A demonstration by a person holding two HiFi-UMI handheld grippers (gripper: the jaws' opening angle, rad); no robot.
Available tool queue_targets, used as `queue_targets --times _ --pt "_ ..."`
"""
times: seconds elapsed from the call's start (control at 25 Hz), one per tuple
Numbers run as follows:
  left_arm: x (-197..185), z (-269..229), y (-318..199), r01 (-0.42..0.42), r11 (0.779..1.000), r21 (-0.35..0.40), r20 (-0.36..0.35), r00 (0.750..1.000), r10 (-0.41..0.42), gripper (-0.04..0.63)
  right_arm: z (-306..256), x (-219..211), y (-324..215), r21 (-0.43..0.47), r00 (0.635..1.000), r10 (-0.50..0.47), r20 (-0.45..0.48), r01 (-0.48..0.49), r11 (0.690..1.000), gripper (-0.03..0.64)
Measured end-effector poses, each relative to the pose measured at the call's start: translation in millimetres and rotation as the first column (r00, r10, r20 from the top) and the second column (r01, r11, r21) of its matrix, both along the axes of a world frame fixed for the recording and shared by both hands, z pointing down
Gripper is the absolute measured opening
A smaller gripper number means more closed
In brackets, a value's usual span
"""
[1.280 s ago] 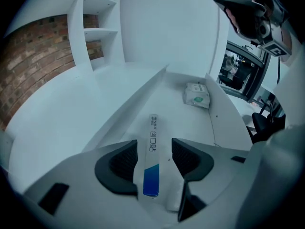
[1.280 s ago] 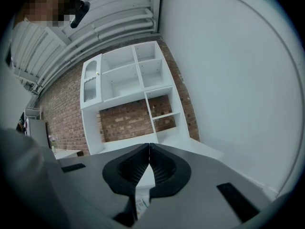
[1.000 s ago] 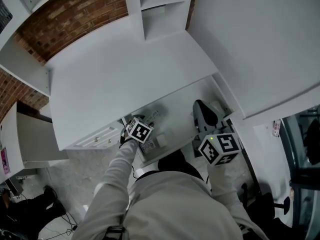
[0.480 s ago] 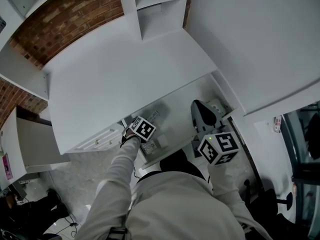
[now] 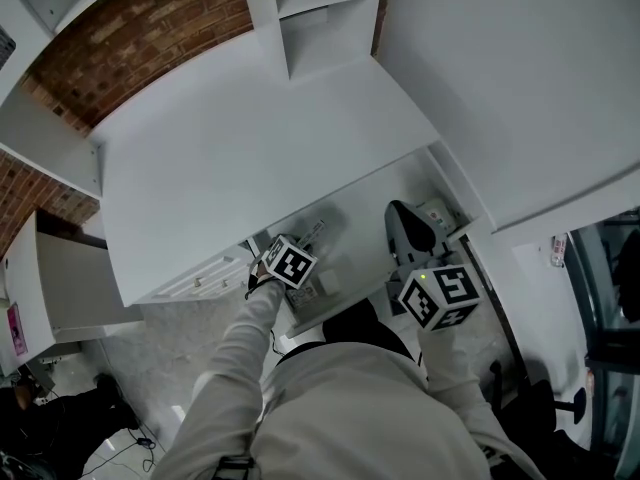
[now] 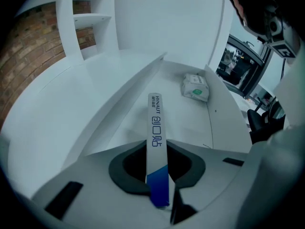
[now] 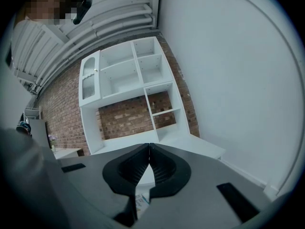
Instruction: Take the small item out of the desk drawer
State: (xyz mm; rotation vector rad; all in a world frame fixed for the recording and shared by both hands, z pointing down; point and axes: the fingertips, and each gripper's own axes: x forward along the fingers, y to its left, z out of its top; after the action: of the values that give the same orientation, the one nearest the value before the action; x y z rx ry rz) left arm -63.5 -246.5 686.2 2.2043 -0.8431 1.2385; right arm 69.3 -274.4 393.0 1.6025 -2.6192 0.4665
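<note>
The left gripper [image 6: 157,149] points steeply down into the open drawer [image 6: 226,113]. Its jaws have just been closing, and they now pinch a long, thin box [image 6: 156,123]. The black pads [image 6: 126,168] sit against the box's two sides. The box's blue end lies deep between the fingers, toward the gripper body. Its white, printed length runs straight out past the fingertips, toward the back of the drawer. No view shows whether the far end rests on the drawer floor or hangs just above it. Ahead of the fingertips and off to their right, a small white and green packet [image 6: 195,87] lies on the drawer floor by the right wall, well apart from the box. To the left of the fingers the drawer's other wall slopes up under the desk [image 5: 250,148].

The right gripper [image 7: 149,159] is held close to level at the person's right, above the right part of the drawer in the head view. Its fingers are pressed together, the ribbed pads [image 7: 136,168] meeting at the tips with nothing between them. Far beyond the fingertips stand white shelves [image 7: 128,80] against a brick wall [image 7: 128,116]. Below the closed fingers, through the gap behind the tips, a scrap of something printed shows, too small to make out.
</note>
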Motion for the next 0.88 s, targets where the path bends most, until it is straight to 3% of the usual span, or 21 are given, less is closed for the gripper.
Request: queue_targets --times 0.44,0.88 --pt "10 -86 -18 0.067 0.978 0.198 -0.115 0.992 -0.045 0.077 -1 -10 1 0.007 1.0 -0.027 0.002 0.027 1.0 0.029" --pt "10 -188 -34 0.175 0.911 0.373 -0.269 0.96 -0.074 0.077 -2 -13 6 0.013 0.999 -0.047 0.009 0.047 0.999 0.029"
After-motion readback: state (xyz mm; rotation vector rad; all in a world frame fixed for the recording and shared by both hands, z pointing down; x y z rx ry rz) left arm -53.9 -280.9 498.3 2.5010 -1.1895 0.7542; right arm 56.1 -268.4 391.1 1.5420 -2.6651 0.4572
